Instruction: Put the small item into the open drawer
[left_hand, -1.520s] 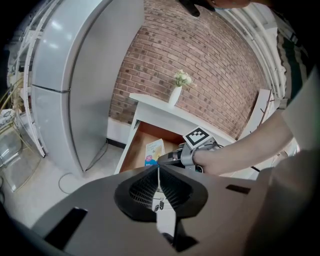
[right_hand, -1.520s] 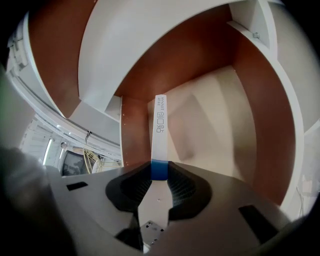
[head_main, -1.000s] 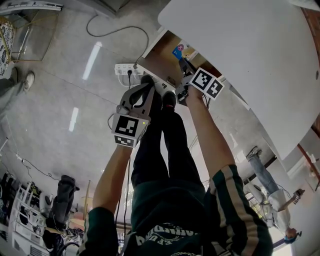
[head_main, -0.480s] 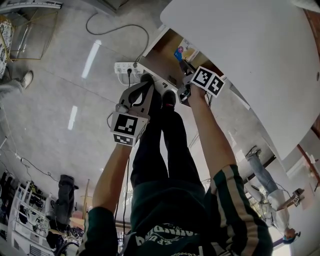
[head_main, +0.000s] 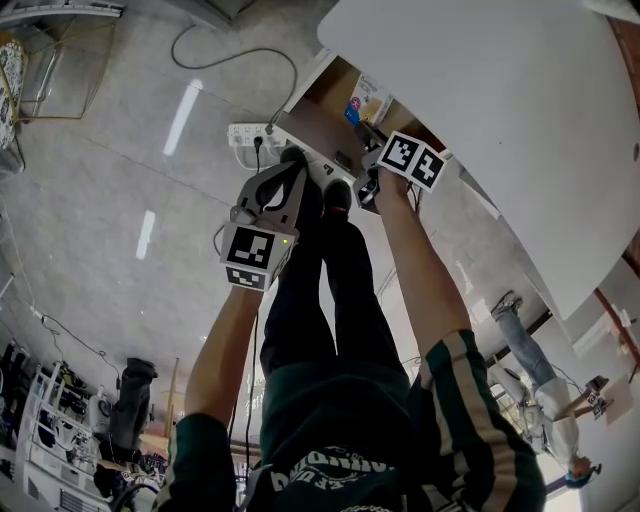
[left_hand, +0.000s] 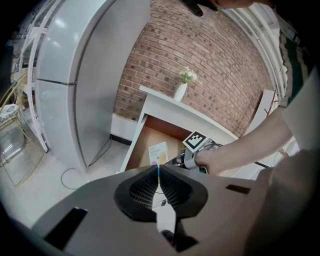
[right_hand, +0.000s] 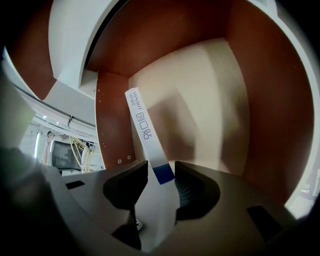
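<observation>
Spreading above and to the right of the right tongs (head_main: 362, 128), the white tabletop (head_main: 500, 120) filled the upper part of the head view; the grey floor (head_main: 120, 200) lay to the left of both tongs, with a white power strip (head_main: 250, 133) on it just ahead of the left tongs (left_hand: 158, 170); under the tabletop's edge the open drawer (right_hand: 200, 100) stood pulled out, brown-walled and pale inside, and the right tongs pointed down into it; the left tongs hung back from the drawer, over the person's legs, their jaws together with nothing between them; the right tongs' jaws had just been opening and stood apart, wider than the thin edge of the small box (right_hand: 145, 127); the box sat inside the drawer, its blue end between those jaws and its white length reaching ahead of them along the drawer's left wall.
</observation>
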